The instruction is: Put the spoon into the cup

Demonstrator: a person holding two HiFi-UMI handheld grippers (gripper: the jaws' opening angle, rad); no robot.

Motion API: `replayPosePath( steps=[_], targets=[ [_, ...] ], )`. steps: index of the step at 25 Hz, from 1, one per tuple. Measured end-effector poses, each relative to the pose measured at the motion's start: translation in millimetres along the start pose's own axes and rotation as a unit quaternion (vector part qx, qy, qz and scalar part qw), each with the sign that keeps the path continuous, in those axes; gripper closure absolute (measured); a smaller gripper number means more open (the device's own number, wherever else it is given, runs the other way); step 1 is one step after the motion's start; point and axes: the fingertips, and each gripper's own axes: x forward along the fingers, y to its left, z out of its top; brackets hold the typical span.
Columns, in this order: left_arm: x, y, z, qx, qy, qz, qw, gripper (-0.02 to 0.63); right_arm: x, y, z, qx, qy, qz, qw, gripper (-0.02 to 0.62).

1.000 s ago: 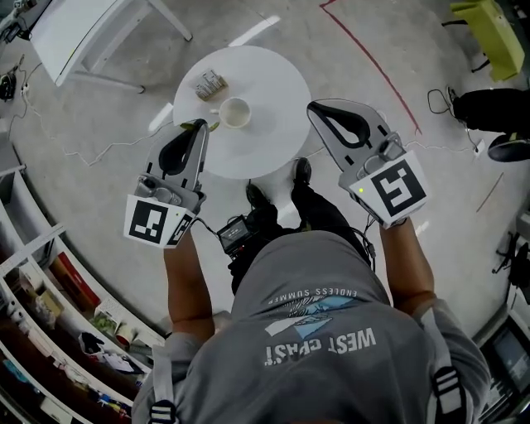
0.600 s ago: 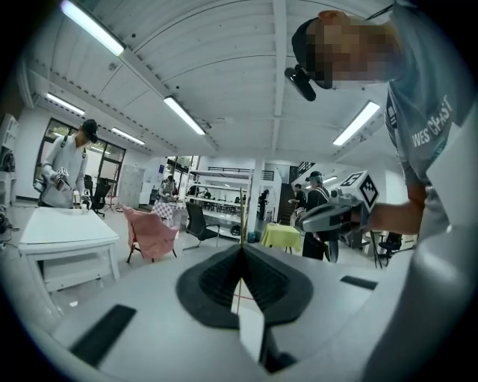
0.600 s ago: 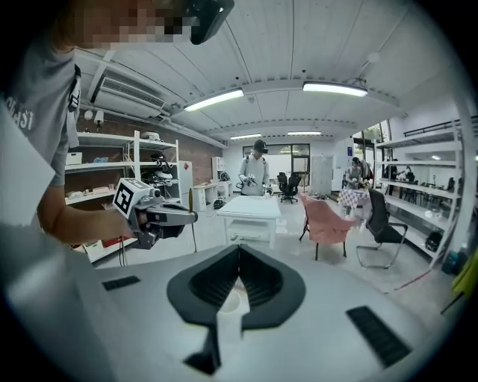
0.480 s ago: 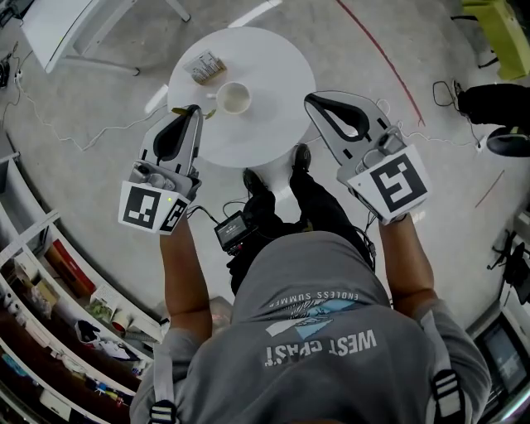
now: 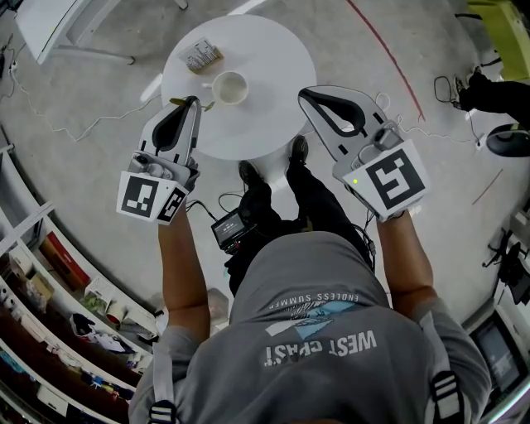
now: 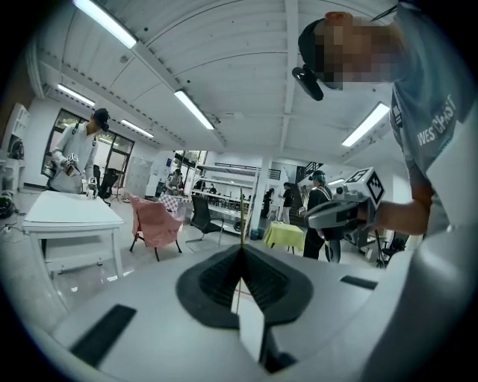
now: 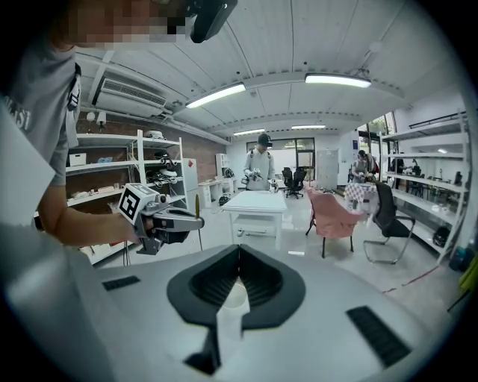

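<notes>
A white cup [image 5: 230, 87] stands on the round white table [image 5: 273, 91]. My left gripper [image 5: 194, 102] hovers over the table's left edge, just left of the cup, shut on a thin olive spoon [image 5: 208, 105] that crosses its tip. From the left gripper view the spoon [image 6: 241, 224] rises as a thin stem out of the closed jaws. In the right gripper view, the left gripper [image 7: 168, 222] shows with the spoon [image 7: 198, 203] upright. My right gripper [image 5: 305, 93] is at the table's right edge, shut and holding nothing.
A small printed packet [image 5: 201, 56] lies on the table behind the cup. Below the table are the person's feet [image 5: 248, 174]. A white rectangular table [image 5: 58, 25] stands at upper left, shelving [image 5: 33, 273] runs along the left, and cables [image 5: 447, 87] lie at right.
The table has slid up and left in the head view. Both grippers have kept their places beside it, and the left one still holds the spoon.
</notes>
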Motion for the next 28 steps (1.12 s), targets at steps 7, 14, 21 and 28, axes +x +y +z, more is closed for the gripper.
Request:
replayPosePath(
  steps=[7, 14, 21, 28],
  targets=[
    [6, 6, -13, -0.008, 0.003, 0.007, 0.9999, 0.604, 4, -1, -14, 0.004, 0.009, 0.005, 1.0, 0.594],
    [14, 12, -23, -0.019, 0.004, 0.013, 0.9997, 0.604, 6, -4, -26, 0.012, 0.021, 0.008, 1.0, 0.594],
    [20, 18, -38, -0.029, 0.013, 0.013, 0.9994, 0.604, 14, -2, -35, 0.015, 0.03, 0.014, 0.999, 0.594],
    [27, 25, -48, -0.034, 0.019, 0.013, 0.9992, 0.604, 21, -5, -45, 0.02, 0.041, 0.017, 0.999, 0.594]
  ],
)
